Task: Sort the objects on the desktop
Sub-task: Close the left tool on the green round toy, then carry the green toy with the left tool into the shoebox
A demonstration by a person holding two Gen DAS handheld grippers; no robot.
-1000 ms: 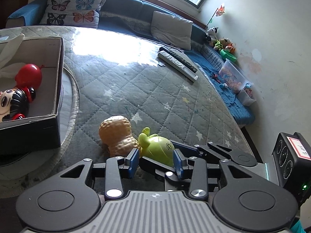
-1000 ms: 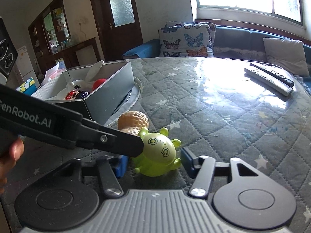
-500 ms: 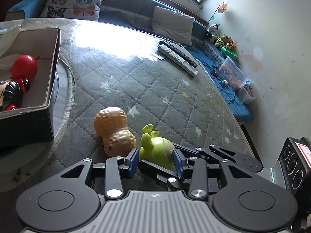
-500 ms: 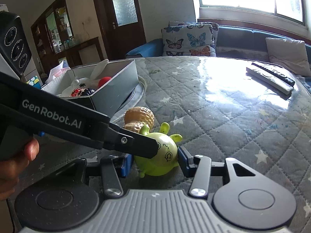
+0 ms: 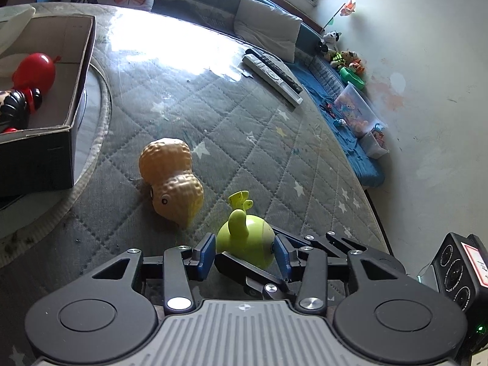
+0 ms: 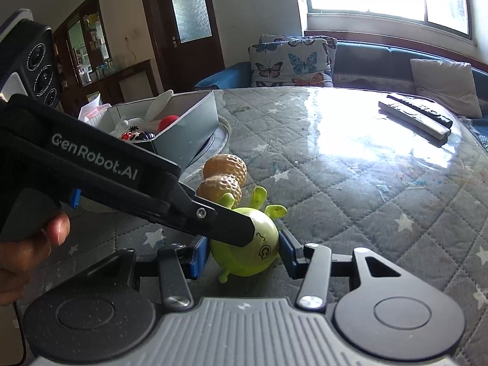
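Moved: green toy [image 5: 244, 238] is lifted clear of the peanut toy [image 5: 170, 180].
Claws: left gripper [image 5: 244, 253] and right gripper [image 6: 241, 251] are both clamped on it.
Risk: the toy may be dropped if release is mistimed.

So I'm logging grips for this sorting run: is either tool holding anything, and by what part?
Both tools, left and right, close on the green toy's round body, pads at its sides.

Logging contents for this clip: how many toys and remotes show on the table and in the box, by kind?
Toys loose on the table: 2 (green toy, peanut toy)
Toys in the box: at least 3 (red toy, black-and-red toy, white toy)
Remotes: 2 (grey remote, black remote)
Total: at least 7
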